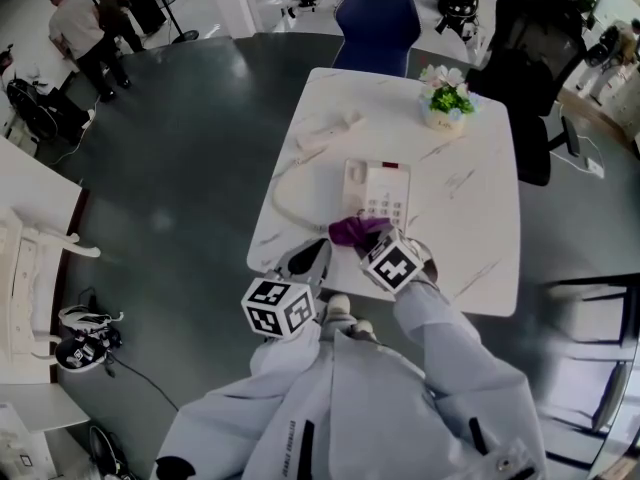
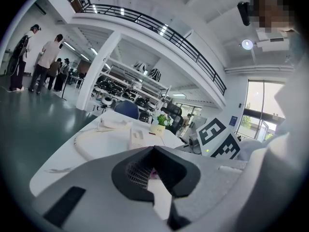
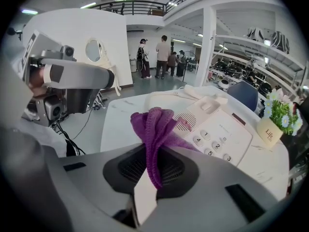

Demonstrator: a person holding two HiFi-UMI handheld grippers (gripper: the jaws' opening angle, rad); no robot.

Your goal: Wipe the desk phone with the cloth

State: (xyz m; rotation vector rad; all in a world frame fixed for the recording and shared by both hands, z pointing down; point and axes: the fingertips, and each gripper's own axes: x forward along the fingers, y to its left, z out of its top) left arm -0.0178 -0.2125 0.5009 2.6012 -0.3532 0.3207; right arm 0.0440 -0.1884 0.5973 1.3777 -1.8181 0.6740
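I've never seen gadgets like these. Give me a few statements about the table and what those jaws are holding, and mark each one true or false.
1. The right gripper has its jaws shut on a purple cloth. True.
2. The handset sits in its cradle. False: it lies on the table, apart from the phone base, to which a cord runs.
3. A pot of flowers stands on the table. True.
4. The left gripper holds the cloth. False: its jaws hold nothing; the cloth is in the right gripper.
5. The chair at the table's far end is red. False: it is blue.
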